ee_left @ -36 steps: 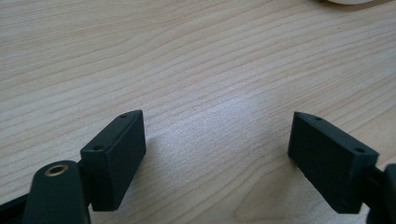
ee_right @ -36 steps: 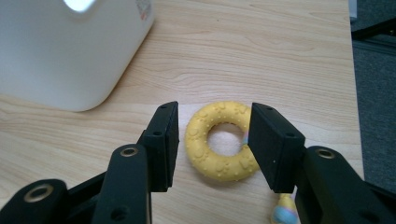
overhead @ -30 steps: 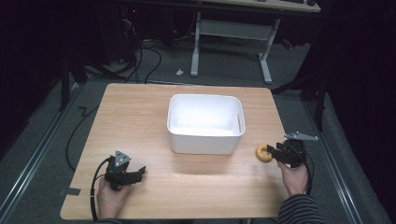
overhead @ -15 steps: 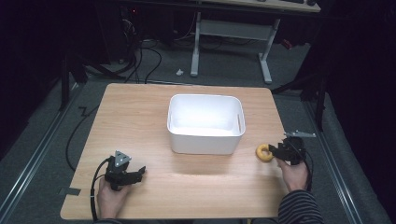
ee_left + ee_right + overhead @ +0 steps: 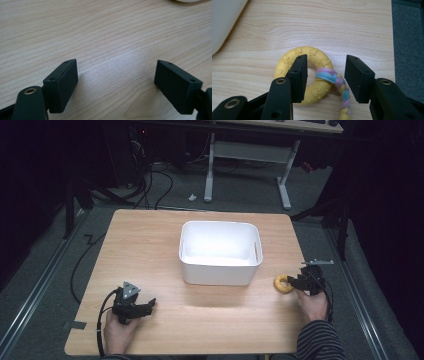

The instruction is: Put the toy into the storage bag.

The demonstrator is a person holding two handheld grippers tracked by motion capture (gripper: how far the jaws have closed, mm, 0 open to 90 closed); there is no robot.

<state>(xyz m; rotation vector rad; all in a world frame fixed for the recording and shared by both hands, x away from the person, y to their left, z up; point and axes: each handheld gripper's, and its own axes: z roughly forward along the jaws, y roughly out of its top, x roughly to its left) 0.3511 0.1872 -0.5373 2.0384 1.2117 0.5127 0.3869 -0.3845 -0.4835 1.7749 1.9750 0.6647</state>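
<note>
- We see the yellow ring toy (image 5: pixel 303 75) with its braided rope (image 5: pixel 342 96) lying on the bench (image 5: pixel 150 250) at the lower right of the high view, right of the white bin (image 5: pixel 220 251)
- Our right claw (image 5: pixel 325 76) straddles the ring's rope side, jaws apart, pads not pressing
- Our left claw (image 5: pixel 116 82) at lower left gapes wide over bare wood

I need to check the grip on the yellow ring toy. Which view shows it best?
The right gripper view: the yellow ring toy lies close up, its braided rope between the open jaws. The high view gives a small yellow ring beside the white bin.
</note>
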